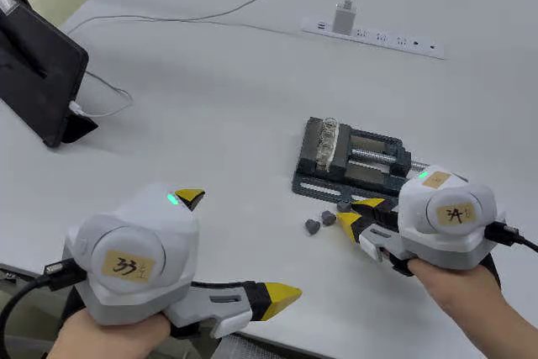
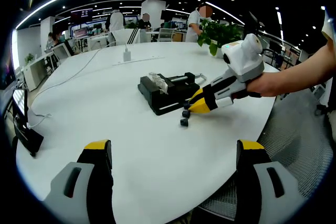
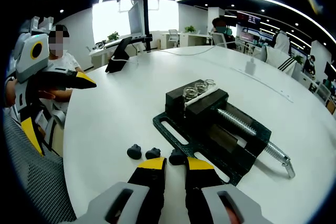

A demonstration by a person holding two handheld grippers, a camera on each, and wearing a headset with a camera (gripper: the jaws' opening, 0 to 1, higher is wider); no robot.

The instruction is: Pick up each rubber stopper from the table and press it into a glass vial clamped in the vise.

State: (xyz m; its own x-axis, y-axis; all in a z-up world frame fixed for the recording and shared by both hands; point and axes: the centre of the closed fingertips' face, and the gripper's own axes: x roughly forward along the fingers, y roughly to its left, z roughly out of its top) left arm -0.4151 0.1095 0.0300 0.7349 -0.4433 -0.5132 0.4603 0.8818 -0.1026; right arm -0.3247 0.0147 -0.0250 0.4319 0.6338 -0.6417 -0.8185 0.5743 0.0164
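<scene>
Pinching the nearest rubber stopper [image 3: 176, 157] off-centre looks to me like the main hazard. It is small, dark and rounded, and it sits right at the tips of the right gripper [image 3: 176, 165]. A skewed squeeze could squirt it away across the table [image 3: 105, 114] or knock it into the second stopper [image 3: 153, 153] and the third stopper [image 3: 134, 151], which lie in a row just to the left of those tips. The base of the vise [image 3: 199, 109] is immediately ahead of the same tips and close beside the nearest stopper, so a jaw pushed forward could strike metal instead of rubber. Further on, the glass vials [image 3: 197, 89] stand upright in a row between the vise's clamping faces, ahead of the gripper and beyond the vise base. A stopper carried crooked, or pressed down off-axis, could jam at a vial mouth or stress the glass. The right gripper's jaws are drawn nearly together, with a narrow slot between them. I cannot tell whether they already pinch the nearest stopper or merely touch it. The left gripper [image 2: 173, 146] hangs well back from the vise with its jaws spread wide and nothing in them, too far off to steady anything.
</scene>
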